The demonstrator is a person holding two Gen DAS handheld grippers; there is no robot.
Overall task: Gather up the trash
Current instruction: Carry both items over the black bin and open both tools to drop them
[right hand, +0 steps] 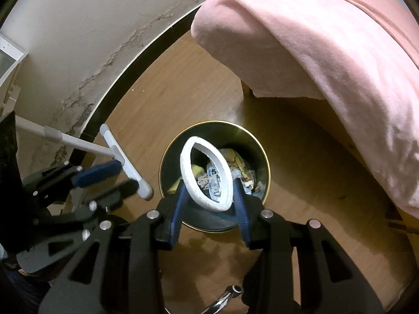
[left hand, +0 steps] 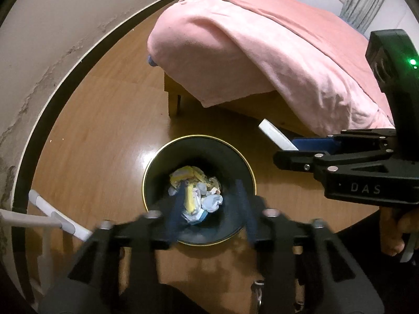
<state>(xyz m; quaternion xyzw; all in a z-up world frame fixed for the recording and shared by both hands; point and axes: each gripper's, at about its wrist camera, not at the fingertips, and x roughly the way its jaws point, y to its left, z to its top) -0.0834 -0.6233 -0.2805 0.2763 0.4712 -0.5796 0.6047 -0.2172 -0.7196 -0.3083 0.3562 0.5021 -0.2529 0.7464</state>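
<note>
A black bin with a gold rim (left hand: 154, 162) (right hand: 167, 157) stands on the wood floor, with crumpled paper and wrappers (left hand: 196, 191) (right hand: 243, 172) inside. My left gripper (left hand: 212, 204) hovers over the bin, open and empty, blurred. My right gripper (right hand: 209, 196) is shut on a squashed white paper cup (right hand: 222, 167) and holds it just above the bin's mouth. In the left wrist view the right gripper (left hand: 288, 151) comes in from the right with the white cup (left hand: 275, 133) in it. The left gripper (right hand: 123, 178) shows at the left of the right wrist view.
A bed with a pink blanket (left hand: 248, 39) (right hand: 327, 52) stands close behind and to the right of the bin. A white metal rack (left hand: 52, 217) (right hand: 123, 162) stands at the left by the stained wall (left hand: 39, 65).
</note>
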